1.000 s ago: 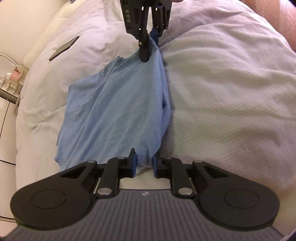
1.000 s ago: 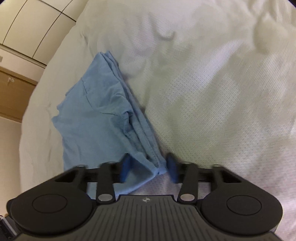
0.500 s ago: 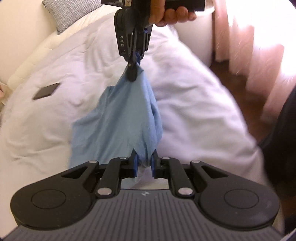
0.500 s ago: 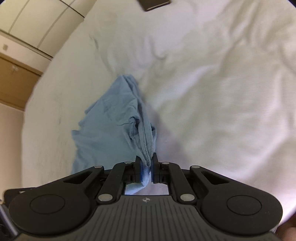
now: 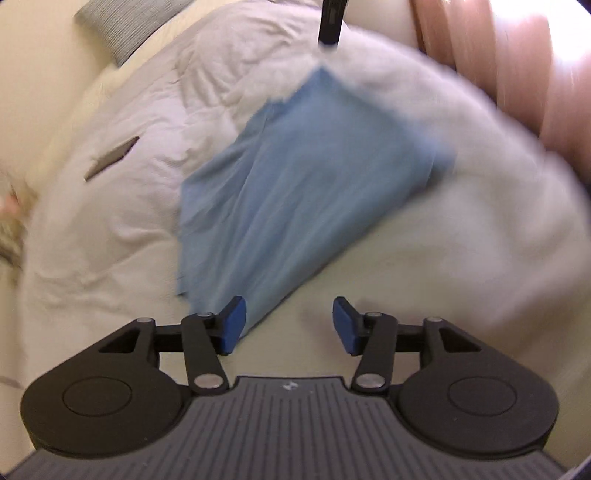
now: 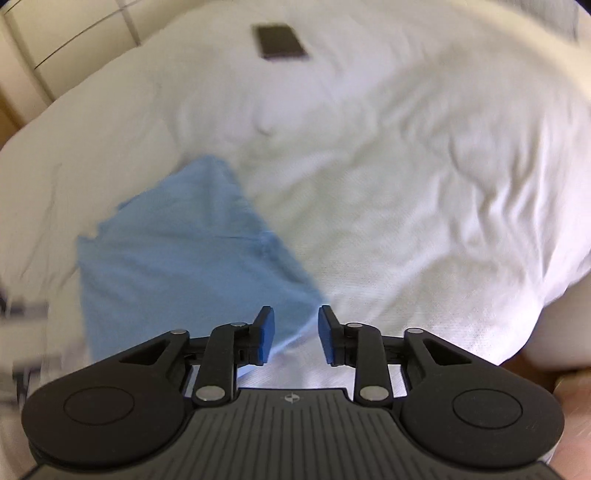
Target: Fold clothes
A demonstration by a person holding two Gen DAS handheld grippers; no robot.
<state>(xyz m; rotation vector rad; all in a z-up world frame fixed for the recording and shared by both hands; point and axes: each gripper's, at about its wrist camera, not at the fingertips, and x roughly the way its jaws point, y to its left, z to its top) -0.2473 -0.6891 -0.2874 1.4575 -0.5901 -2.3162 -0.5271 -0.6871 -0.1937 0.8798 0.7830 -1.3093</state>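
Observation:
A light blue garment lies spread flat on the white duvet. It also shows in the right wrist view. My left gripper is open and empty, its left pad just over the garment's near corner. My right gripper is open and empty above the garment's near edge. Part of the right gripper shows at the top of the left wrist view, beyond the garment's far corner. Both views are blurred by motion.
A dark phone lies on the duvet beyond the garment; it also shows in the left wrist view. A grey pillow sits at the bed's head. Pink curtains hang to the right. Cabinets stand past the bed.
Both grippers held the bunched garment lifted between them half a second ago. Both have since opened and let go, and the garment now lies spread flat on the duvet.

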